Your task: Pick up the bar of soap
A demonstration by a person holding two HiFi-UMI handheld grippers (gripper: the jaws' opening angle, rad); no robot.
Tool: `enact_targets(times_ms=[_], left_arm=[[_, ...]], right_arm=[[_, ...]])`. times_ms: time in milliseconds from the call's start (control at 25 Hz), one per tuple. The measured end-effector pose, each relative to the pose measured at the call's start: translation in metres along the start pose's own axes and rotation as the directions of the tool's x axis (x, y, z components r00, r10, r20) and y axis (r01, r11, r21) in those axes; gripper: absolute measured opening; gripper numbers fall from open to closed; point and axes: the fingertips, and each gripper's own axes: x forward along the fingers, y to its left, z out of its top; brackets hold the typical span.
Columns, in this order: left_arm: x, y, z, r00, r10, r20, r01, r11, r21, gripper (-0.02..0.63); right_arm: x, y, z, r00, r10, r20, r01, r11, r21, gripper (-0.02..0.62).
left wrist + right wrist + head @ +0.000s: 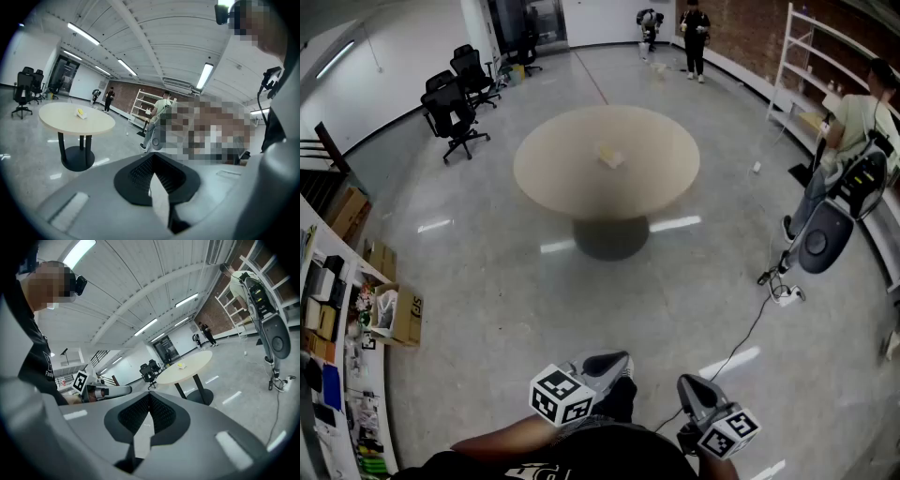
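Two grippers hang at the near edge, close to the person's body. The left gripper (613, 362) has its jaws pressed together with nothing between them. The right gripper (690, 387), just beside it on the right, is likewise clenched and empty. Both point toward the far side, well short of the table (553, 164).

A cable (748, 330) runs across the glossy floor (487, 281) from between the grippers toward the right. At the near left, shelves (323, 347) are crowded with small items, and a box (409, 319) stands against them.

Past a wide stretch of bare floor, the round table stands on a dark pedestal in the middle of the room. The soap (610, 157) lies on its top, near the centre and slightly toward the far side, well apart from both grippers. It is pale with a yellow patch.

To the right of the table stands a grey machine (825, 234), with a seated person (853, 117) behind it. Chairs (455, 108) are grouped at the far left. A white rack (802, 66) lines the far right wall, and two people (694, 37) stand at the far end.
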Motion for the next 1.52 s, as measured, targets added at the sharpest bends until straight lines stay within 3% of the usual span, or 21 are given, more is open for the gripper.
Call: enact_targets(times_ms=[280,520,680,840,1000,1280,1520], left_arm=[[0.064,0.079,0.077,0.998,0.025,0.061,-0.025,1.0,-0.008,0.006],[0.11,0.137,0.156,0.99,-0.001,0.138,-0.002,1.0,0.019,0.006],[0.139,0.165,0.173,0.992,-0.036,0.123,0.028,0.998,0.063,0.006],[0.161,0.185,0.183,0.996,-0.037,0.082,0.034,0.998,0.048,0.006],[0.189,0.222,0.192,0.999,0.014,0.049,-0.016,0.999,0.032,0.006],[0.248,0.272,0.247,0.973,0.195,0.123,-0.196,0.981,-0.007,0.006],[0.273,0.317,0.282,0.93,0.343,0.135,-0.339,0.94,-0.048,0.006]], right_arm=[[0.069,-0.058,0.077,1.0,-0.013,-0.014,0.012,0.999,-0.045,0.006],[0.138,-0.098,0.159,1.0,-0.012,-0.013,0.01,0.987,-0.158,0.006],[0.177,-0.124,0.181,1.0,-0.013,-0.004,0.012,0.984,-0.176,0.006],[0.207,-0.15,0.192,0.999,-0.013,-0.045,0.005,0.987,-0.163,0.006],[0.24,-0.192,0.211,0.998,-0.005,-0.064,-0.004,0.99,-0.14,0.006],[0.314,-0.262,0.259,0.973,0.189,-0.132,-0.203,0.975,-0.096,0.006],[0.39,-0.287,0.298,0.908,0.342,-0.241,-0.387,0.906,-0.173,0.006]])
